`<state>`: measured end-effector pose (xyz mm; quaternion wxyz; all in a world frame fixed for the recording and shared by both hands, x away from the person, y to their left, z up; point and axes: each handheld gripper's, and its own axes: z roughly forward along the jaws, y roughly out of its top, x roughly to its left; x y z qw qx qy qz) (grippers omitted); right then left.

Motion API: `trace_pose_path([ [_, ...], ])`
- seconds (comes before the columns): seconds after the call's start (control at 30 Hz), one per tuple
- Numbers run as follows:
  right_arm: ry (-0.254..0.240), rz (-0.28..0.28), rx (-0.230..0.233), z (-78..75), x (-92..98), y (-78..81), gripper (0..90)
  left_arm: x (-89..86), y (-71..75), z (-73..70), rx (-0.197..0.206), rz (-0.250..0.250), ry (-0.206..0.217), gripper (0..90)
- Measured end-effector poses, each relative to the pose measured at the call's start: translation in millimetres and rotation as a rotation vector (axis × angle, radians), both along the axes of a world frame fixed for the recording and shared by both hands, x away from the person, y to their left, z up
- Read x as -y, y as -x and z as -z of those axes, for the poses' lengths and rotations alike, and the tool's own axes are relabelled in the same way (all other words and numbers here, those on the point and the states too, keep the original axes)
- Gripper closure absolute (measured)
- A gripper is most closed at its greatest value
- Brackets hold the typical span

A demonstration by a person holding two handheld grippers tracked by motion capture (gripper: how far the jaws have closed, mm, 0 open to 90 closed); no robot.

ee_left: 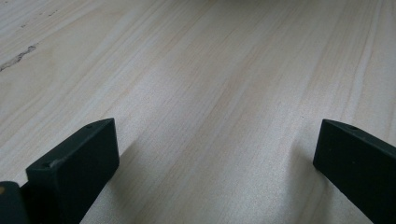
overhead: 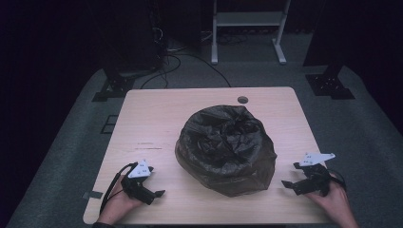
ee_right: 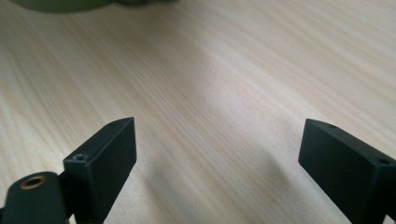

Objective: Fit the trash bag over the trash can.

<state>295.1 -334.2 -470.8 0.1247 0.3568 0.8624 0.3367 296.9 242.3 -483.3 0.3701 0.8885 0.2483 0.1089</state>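
currently the bag (overhead: 225, 149), a dark crumpled plastic sack, lies at the middle of the desk (overhead: 147, 123), between the two grippers and apart from both. left gripper (overhead: 159, 194) sits low over the near left part of the desk, jaws apart, nothing between them; in the left gripper view bare wood lies between the jaws. right gripper (overhead: 286, 184) sits at the near right edge, jaws likewise apart and empty; in the right gripper view a dark edge of the bag (ee_right: 60, 3) shows at the top left, well ahead of the jaws

handling, as judged: thin film, soft, light, no stiffness; it will collapse and shift under a push rather than resist. the surface looks glossy, so a shallow pinch may slip. take hold on a raised fold or on the loose rim at the near side, one gripper per side, pinching a gathered ridge of film rather than a flat area. contents cannot be told
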Motion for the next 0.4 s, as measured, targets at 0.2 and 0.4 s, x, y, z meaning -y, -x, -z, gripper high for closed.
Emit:
trace_pose_path([
  [0.2,0.005,-0.004,0.015,10.2,0.5,3.8,9.6,0.0,0.3,0.0,0.0,-0.001,0.0,0.0],
  [0.4,-0.05,-0.02,0.068,16.6,5.3,8.3,9.8,-0.2,0.9,0.0,0.0,-0.01,0.001,0.0],
])
